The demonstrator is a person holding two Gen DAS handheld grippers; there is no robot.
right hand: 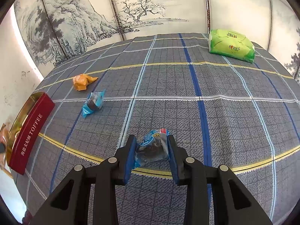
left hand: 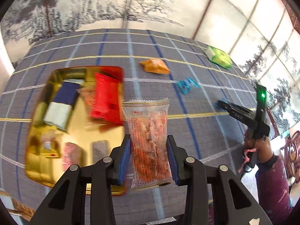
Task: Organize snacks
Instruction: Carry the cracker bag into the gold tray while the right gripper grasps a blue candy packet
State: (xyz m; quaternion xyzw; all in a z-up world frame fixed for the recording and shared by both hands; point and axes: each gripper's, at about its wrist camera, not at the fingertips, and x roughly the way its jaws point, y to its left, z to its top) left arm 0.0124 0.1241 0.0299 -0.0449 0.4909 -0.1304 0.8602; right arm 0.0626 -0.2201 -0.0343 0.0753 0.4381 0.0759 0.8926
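**Asker:** Snacks first: where are they, and what are you holding?

**Me:** Snacks are split between my two sets of jaws, the tin, and the bench. My left gripper point(left hand: 148, 156) has its jaws narrowed on a long clear packet point(left hand: 148, 142) printed in red, pinched at its lower half so most of it stands up past the tips. My right gripper point(right hand: 151, 152) has its jaws narrowed on a small blue-wrapped dark sweet point(right hand: 152, 146), squeezed between the pads. The gold tin point(left hand: 37, 170) sits to the left of my left jaws and beyond them, with a red packet point(left hand: 106, 98) and other wrappers inside. Loose on the checked cloth point(right hand: 225, 131), ahead and left of my right jaws, lie an orange packet point(right hand: 82, 81) and another blue sweet point(right hand: 92, 102); a green pack point(right hand: 231, 46) lies far ahead to the right.

**Asker:** What could go wrong?

**Me:** I judge the long packet the risk. Its film is slick and floppy, so it could slide through the pads or fold, and snag on the tin's rim when I carry it over. The tin already looks crowded, so it may land on top and slip out. The sweet's crinkly wrapper could let it pop free.

**Asker:** Your pose?

**Me:** Both grippers pitch steeply down toward the bench. The left view is blurred. My right hand point(left hand: 258, 144) shows off to the right of my left jaws.
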